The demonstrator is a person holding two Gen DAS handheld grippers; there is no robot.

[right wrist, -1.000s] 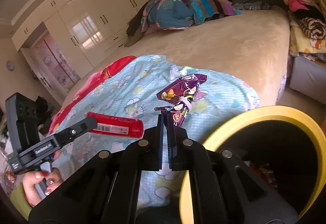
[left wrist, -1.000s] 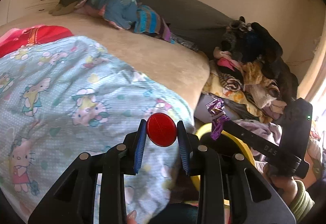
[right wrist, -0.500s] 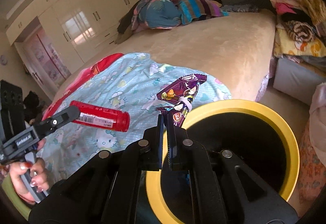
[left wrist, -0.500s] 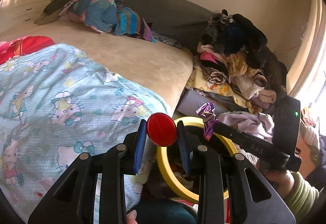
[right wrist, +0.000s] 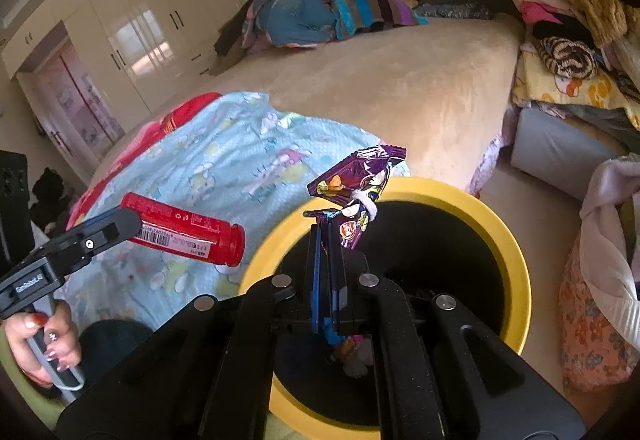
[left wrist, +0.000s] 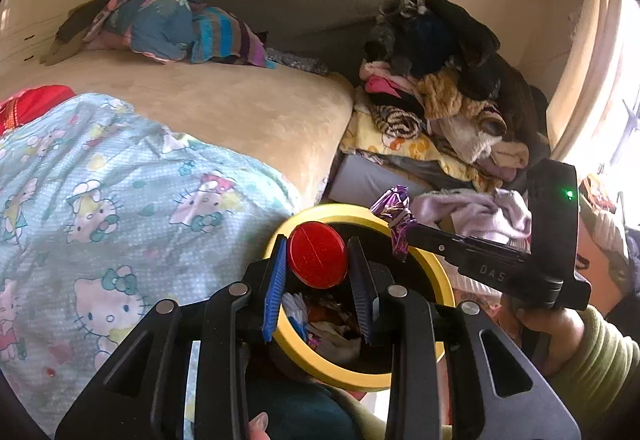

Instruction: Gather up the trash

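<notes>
Both jaws grip trash above yellow bin [right wrist: 516, 252]: red tube [left wrist: 317, 255], purple wrapper [right wrist: 356, 183].

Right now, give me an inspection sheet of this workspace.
Surface: bed, part covered by a cartoon-print blanket.
Job's things: red tube in the left tongs; purple wrapper in the right tongs; yellow-rimmed bin below, trash already inside.
Clutter: clothes pile beside the bed, bundle at its far end.
Grippers: both shut on their items.
Cables: nothing seen.
Surroundings: white wardrobes.
</notes>
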